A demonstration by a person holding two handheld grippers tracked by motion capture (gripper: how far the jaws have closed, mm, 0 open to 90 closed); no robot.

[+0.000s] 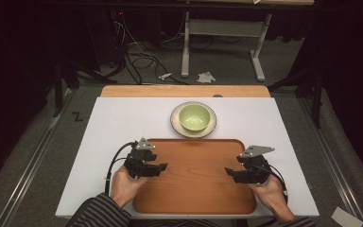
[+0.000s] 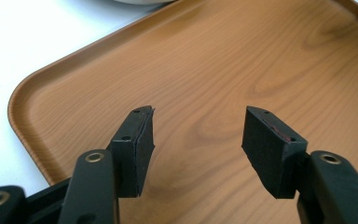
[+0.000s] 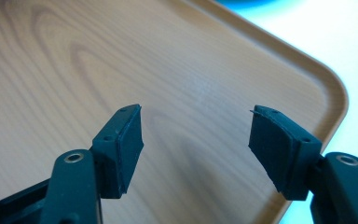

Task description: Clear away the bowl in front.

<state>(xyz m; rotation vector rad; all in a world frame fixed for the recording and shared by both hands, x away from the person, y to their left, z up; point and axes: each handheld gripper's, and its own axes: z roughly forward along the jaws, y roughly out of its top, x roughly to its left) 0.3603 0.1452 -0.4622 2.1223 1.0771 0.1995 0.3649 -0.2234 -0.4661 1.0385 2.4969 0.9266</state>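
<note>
- Two grippers are in my high view, one in each of the person's hands, both held over a wooden tray (image 1: 194,189) near the front edge of the table.
- Left gripper (image 1: 162,168): I see it over the tray's left portion, jaws pointing toward the tray's centre. In the left gripper view (image 2: 196,135) its jaws stand well apart with nothing between them; bare tray surface shows through the gap, and the tray's rounded corner lies to the left.
- Right gripper (image 1: 229,172): I see it over the tray's right portion, jaws pointing inward toward the left gripper. In the right gripper view (image 3: 196,135) its jaws are likewise spread wide and hold nothing; the tray's rounded corner and rim lie to the right.
- Left hand (image 1: 125,184) and right hand (image 1: 269,194) enter from the bottom edge; a striped sleeve (image 1: 99,213) covers the left forearm.
- Green bowl (image 1: 194,117): it sits upright on a plate (image 1: 176,124), just beyond the tray's far edge, central on the table and apart from both grippers. I cannot tell whether the plate touches the tray.
- White sheet (image 1: 123,123): it covers most of the tabletop under the tray and plate; a strip of wooden table (image 1: 184,91) shows at the far edge.
- Whether either gripper touches the tray surface, I cannot tell.
</note>
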